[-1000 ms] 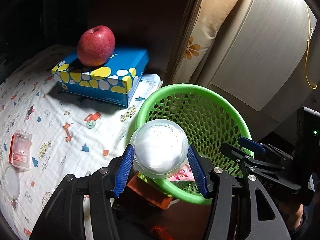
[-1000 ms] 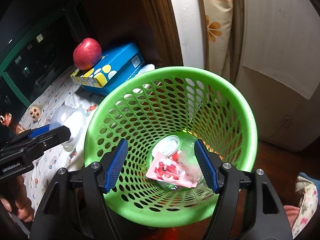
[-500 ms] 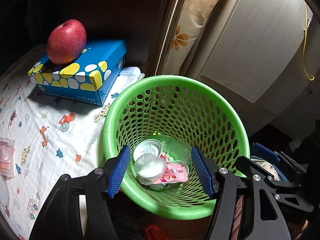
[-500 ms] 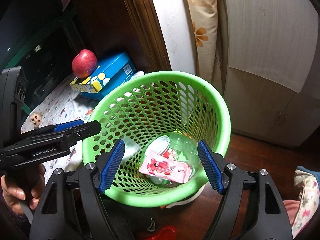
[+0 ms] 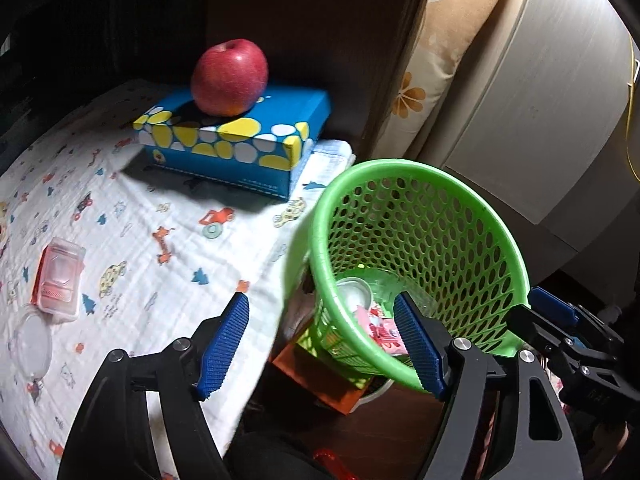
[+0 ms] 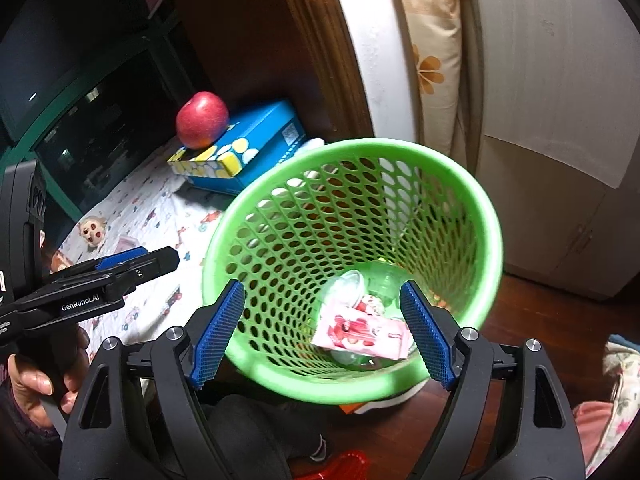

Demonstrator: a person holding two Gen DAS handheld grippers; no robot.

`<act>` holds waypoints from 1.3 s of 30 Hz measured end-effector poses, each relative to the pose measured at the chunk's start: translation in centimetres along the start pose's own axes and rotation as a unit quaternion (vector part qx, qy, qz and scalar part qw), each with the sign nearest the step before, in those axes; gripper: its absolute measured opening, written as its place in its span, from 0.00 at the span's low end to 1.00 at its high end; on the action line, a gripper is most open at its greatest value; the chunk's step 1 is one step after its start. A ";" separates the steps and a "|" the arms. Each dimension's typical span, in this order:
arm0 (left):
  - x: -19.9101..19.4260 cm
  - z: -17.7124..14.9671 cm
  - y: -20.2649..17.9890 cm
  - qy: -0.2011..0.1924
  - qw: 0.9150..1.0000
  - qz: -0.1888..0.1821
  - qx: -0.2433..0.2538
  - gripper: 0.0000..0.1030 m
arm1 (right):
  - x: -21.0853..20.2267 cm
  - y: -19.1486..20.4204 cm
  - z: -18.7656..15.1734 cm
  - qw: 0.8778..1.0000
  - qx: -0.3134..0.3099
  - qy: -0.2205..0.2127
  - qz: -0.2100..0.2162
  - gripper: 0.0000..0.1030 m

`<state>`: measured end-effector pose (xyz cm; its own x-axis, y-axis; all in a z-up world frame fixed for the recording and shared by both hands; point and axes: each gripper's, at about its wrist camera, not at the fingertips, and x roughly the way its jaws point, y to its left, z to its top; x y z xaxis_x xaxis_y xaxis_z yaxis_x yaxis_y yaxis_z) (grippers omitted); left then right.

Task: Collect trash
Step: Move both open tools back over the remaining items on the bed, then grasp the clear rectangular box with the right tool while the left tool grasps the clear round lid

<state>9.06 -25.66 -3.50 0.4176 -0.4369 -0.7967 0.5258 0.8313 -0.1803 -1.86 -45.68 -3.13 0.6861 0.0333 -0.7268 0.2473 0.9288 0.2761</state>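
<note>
A green mesh basket (image 5: 420, 176) stands on the floor by the table's edge, tilted toward me. In it lie a pink wrapper (image 6: 360, 330) and a clear plastic cup (image 6: 344, 284). My left gripper (image 5: 320, 344) hovers over the table's edge beside the basket; its jaws are opening and nothing is between them. My right gripper (image 6: 320, 334) hangs above the basket's (image 6: 360, 148) near rim, jaws also opening and holding nothing. On the printed cloth a small pink-and-clear plastic box (image 5: 58, 276) and a clear round lid (image 5: 34, 344) lie at the left.
A red apple (image 5: 229, 76) sits on a blue spotted tissue box (image 5: 240, 136) at the back of the table. A doll's head (image 6: 93, 230) lies on the cloth. A floral cushion (image 5: 436, 60) and a pale cabinet (image 6: 560, 120) stand behind the basket. A hand (image 6: 32, 376) grips the left tool.
The left gripper let the clear cup go into the basket, then swung left over the table's edge with wider jaws. The right gripper's jaws widened too and it drew back slightly.
</note>
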 end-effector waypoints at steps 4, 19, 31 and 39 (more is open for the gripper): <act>-1.1 -0.8 3.3 -0.007 0.999 0.032 -0.024 0.73 | 0.6 2.1 0.3 1.000 -0.018 0.004 0.013 0.79; -4.8 -4.7 19.5 -0.012 0.978 0.154 -0.142 0.87 | 4.2 12.1 0.5 0.992 -0.095 0.033 0.073 0.80; -3.4 -7.7 28.8 0.025 0.965 0.195 -0.176 0.91 | 7.1 19.4 -0.2 0.982 -0.143 0.057 0.106 0.81; -2.3 -7.9 30.3 0.034 0.969 0.183 -0.164 0.91 | 9.3 22.7 -0.4 0.977 -0.163 0.074 0.118 0.81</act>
<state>18.17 3.24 -11.66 0.4759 -0.0771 -0.8761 0.0827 0.9957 -0.0427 9.84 -24.18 -3.91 0.5848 0.2908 -0.7573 -0.1532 0.9563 0.2488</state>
